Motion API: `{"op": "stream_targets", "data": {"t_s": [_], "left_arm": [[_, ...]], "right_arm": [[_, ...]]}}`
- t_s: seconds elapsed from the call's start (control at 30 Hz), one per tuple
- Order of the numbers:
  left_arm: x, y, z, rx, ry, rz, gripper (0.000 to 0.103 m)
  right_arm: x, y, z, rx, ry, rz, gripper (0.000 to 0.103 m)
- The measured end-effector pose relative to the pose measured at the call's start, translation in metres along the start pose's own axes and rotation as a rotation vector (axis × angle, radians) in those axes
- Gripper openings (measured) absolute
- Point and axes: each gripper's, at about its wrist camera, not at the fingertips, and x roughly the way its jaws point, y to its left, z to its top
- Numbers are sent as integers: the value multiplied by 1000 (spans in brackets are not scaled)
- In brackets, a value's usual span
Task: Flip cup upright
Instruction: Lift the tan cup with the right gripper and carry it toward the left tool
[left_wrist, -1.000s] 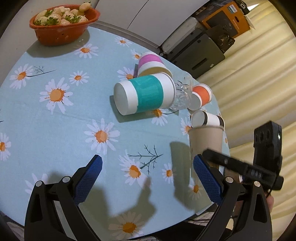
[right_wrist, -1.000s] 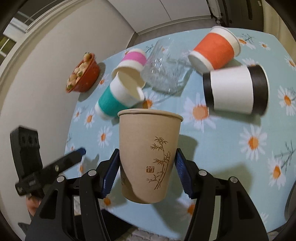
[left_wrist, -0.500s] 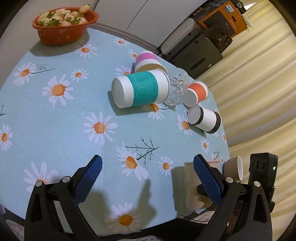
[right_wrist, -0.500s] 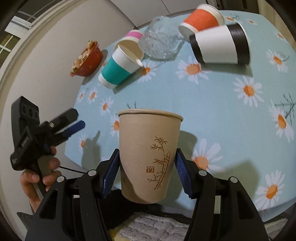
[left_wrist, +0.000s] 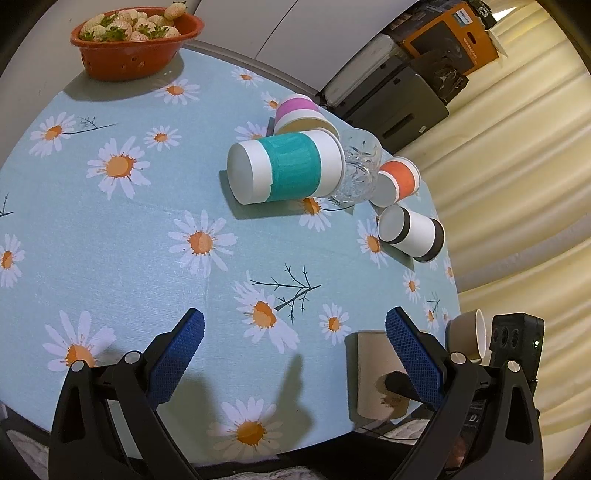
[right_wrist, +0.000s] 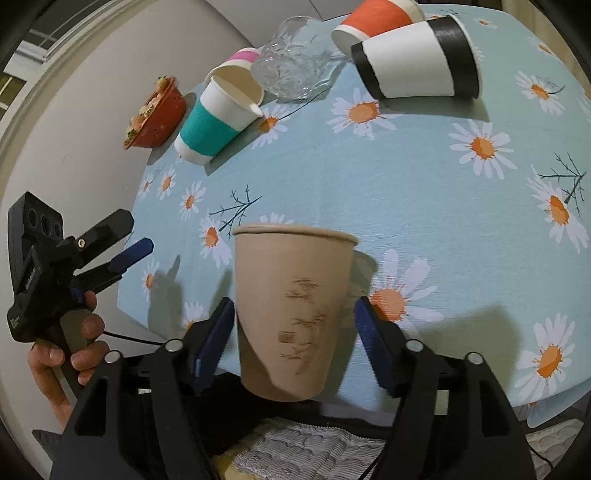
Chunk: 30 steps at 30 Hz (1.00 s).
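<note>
Daisy-print surface (right_wrist: 424, 177) lies ahead. Right gripper (right_wrist: 295, 332) jaws, clamped a moment ago, now stand apart from the brown cup (right_wrist: 291, 314) between them (upright, blurred): released near the edge. Left gripper (left_wrist: 295, 347) jaws gape, holding nothing.

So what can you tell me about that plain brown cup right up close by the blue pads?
The brown paper cup looks like kraft paper with a rolled rim and a blurred bamboo print with a small stamp. It stands mouth up, leaning slightly, near the table edge, between the open pads of the right gripper. Gaps show on both sides, so nothing seems to clamp it. Its base is partly hidden, so contact with the tablecloth is unclear.
</note>
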Motion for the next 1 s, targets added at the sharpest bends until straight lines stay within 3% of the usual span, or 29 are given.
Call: {"op": "stream_targets", "data": {"t_s": [0.33, 0.43, 0.77, 1.0], "left_arm": [[1, -3, 0, 20, 1, 14, 96], [3, -4, -4, 40, 3, 57, 96], [-9, -28, -32, 76, 53, 52, 96], [-9, -72, -45, 148, 77, 89, 96]], "right_arm": [[-6, -4, -2, 11, -3, 24, 69], [-17, -4, -6, 2, -24, 47, 69], [-67, -17, -63, -26, -150, 130, 69], [-79, -17, -93, -99, -172, 85, 70]]}}
